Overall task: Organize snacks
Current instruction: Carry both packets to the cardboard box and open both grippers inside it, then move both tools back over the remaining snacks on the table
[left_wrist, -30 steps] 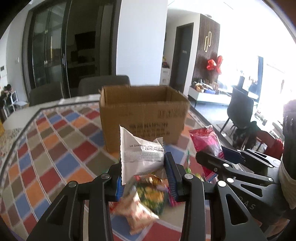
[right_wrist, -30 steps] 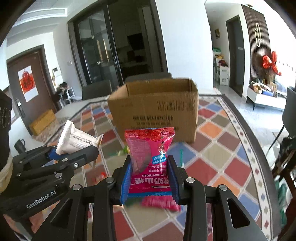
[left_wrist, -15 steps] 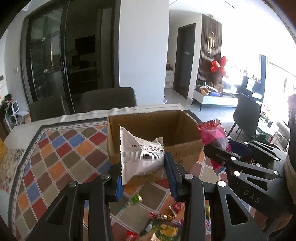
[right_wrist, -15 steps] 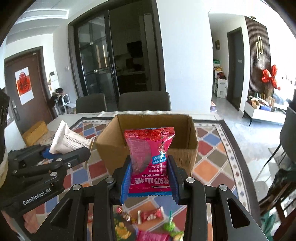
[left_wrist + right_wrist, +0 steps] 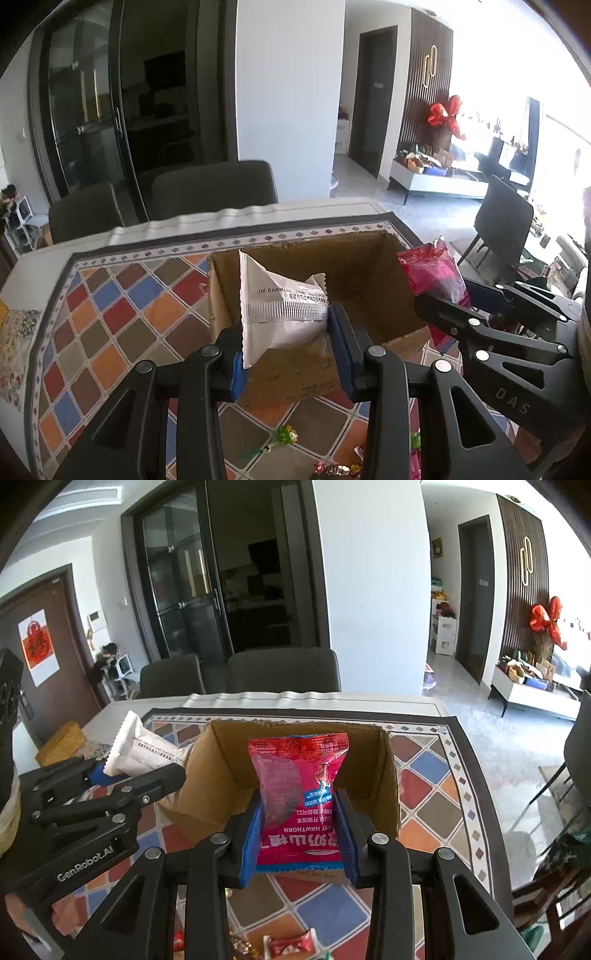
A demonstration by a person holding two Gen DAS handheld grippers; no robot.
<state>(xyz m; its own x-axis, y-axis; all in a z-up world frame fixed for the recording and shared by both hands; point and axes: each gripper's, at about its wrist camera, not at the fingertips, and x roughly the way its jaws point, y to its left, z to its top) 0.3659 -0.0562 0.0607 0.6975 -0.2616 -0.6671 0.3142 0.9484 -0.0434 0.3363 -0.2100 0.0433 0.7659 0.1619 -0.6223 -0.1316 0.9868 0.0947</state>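
Snacks sit in both my tools: my left gripper (image 5: 286,345) squeezes a white packet (image 5: 280,310), my right gripper (image 5: 299,832) squeezes a pink packet (image 5: 301,794), both above the open cardboard box (image 5: 218,775). Only my right view shows the pink packet's front print.

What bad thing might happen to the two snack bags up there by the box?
1. The white packet in the left gripper sits tilted, so it may slide out early.
2. The grippers are close together; the red packet in the right gripper may bump the other one above the cardboard box.
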